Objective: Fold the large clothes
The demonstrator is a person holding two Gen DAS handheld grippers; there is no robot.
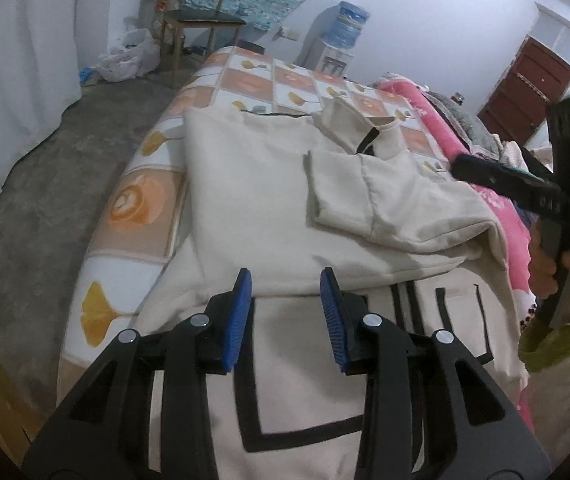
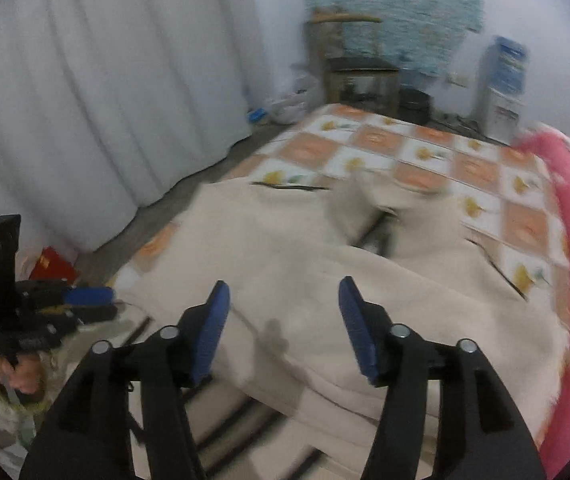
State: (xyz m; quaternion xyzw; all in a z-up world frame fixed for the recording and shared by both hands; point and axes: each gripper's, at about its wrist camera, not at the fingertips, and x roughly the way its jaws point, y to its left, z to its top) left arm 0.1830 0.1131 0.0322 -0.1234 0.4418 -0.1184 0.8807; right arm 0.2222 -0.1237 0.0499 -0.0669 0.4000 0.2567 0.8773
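A large cream garment (image 1: pixel 269 200) with black line trim lies on the bed, its sleeves folded in over the body. It also shows, blurred, in the right wrist view (image 2: pixel 309 264). My left gripper (image 1: pixel 287 280) is open and empty, its blue pads just above the garment's near folded edge. My right gripper (image 2: pixel 283 292) is open and empty above the garment's near part. The right gripper's body shows at the right of the left wrist view (image 1: pixel 525 188), held off the bed's right side. The left gripper's body shows at the left of the right wrist view (image 2: pixel 25 308).
The bed (image 1: pixel 133 200) has an orange and white checked cover. A pink blanket (image 1: pixel 513 236) lies along its right side. Beyond are a wooden chair (image 1: pixel 201 20), a water dispenser (image 1: pixel 341 40), plastic bags (image 1: pixel 125 56), white curtains (image 1: pixel 17 60) and bare floor on the left.
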